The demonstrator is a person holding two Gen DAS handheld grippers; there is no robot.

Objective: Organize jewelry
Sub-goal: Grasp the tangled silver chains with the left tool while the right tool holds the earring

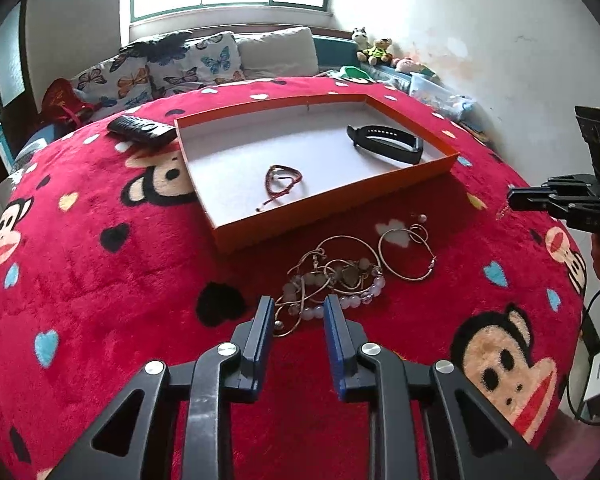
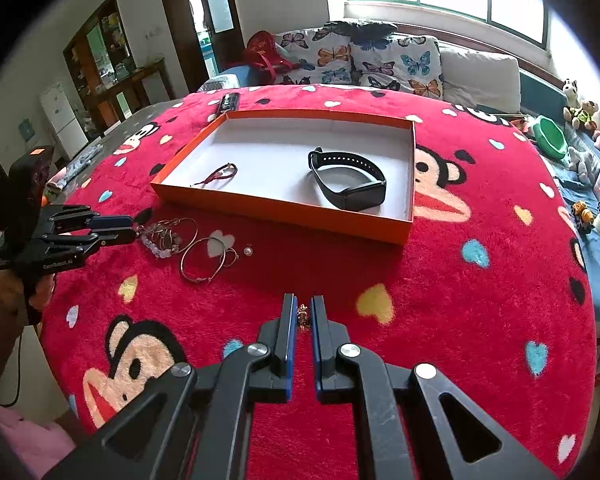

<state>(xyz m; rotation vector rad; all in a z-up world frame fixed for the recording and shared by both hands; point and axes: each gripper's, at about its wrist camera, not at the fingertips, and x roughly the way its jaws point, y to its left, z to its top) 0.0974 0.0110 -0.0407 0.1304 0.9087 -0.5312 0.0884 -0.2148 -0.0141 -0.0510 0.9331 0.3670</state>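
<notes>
An orange tray (image 1: pixel 332 210) (image 2: pixel 284 210) with a white floor holds a black wristband (image 1: pixel 384 144) (image 2: pixel 346 178) and a dark red cord bracelet (image 1: pixel 282 182) (image 2: pixel 220 174). In front of it on the red blanket lies a tangle of gold hoops and pale bead bracelets (image 1: pixel 332 276) (image 2: pixel 172 236), with a large gold hoop (image 1: pixel 406 254) (image 2: pixel 202 260) beside it. My left gripper (image 1: pixel 296 308) (image 2: pixel 130 228) is open with its fingertips at the near edge of the tangle. My right gripper (image 2: pixel 303 314) (image 1: pixel 512 200) is shut on a small gold chain piece (image 2: pixel 302 316).
A black remote (image 1: pixel 140 128) (image 2: pixel 228 104) lies by the tray's far left corner. A small pearl earring (image 2: pixel 248 251) lies near the hoop. Butterfly cushions (image 1: pixel 156 70) and a sofa sit behind. Toys and a green bowl (image 2: pixel 550 136) crowd the far right.
</notes>
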